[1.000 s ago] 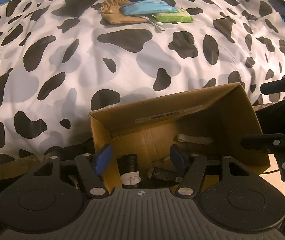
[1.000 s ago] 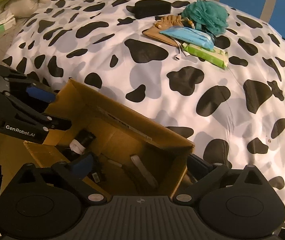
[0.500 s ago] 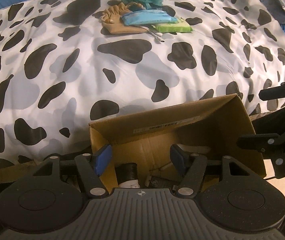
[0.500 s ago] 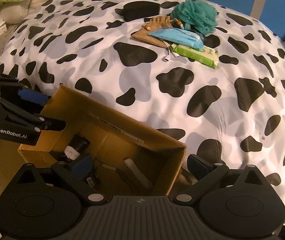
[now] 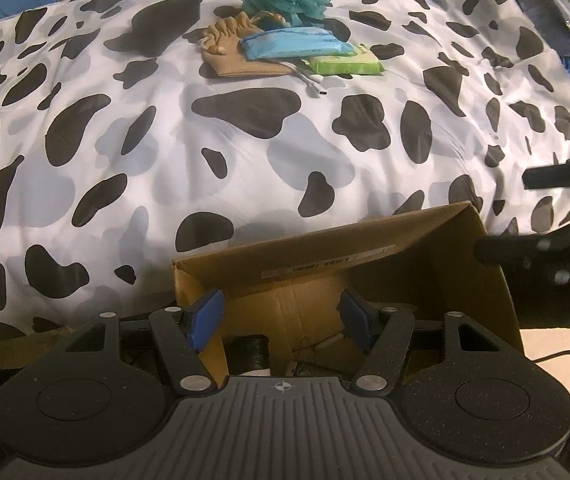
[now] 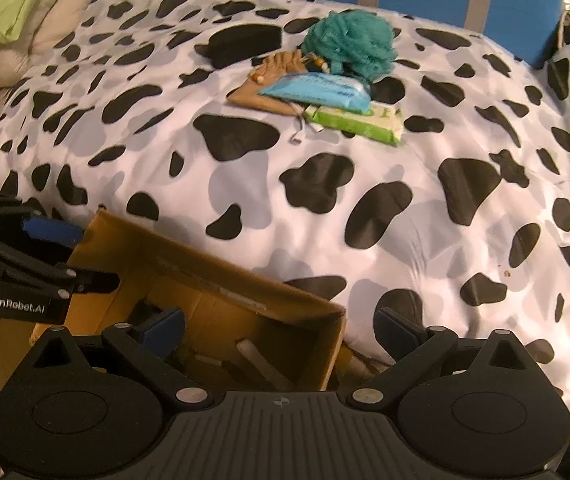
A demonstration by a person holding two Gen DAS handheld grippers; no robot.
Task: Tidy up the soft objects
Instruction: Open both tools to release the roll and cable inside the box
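While poised over cardboard box (image 5: 365,256), left gripper (image 5: 281,316) and right gripper (image 6: 281,330) gaped empty; judged pre-pick, soft pile (image 6: 325,80) at twelve o'clock next.

Teal mesh pouf (image 6: 350,45), tan drawstring pouch (image 6: 271,80), blue (image 6: 319,90) and green wipe packs (image 6: 359,119) (overlapping), clustered on cow-print duvet (image 6: 325,208)

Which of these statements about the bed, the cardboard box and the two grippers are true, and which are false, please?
1. The teal bath pouf lies inside the cardboard box. False: it sits on the cow-print duvet, far from the box.
2. The blue packet rests partly on the tan drawstring pouch. True.
3. The left gripper holds the green wipes pack. False: it is open and empty.
4. The right gripper is open. True.
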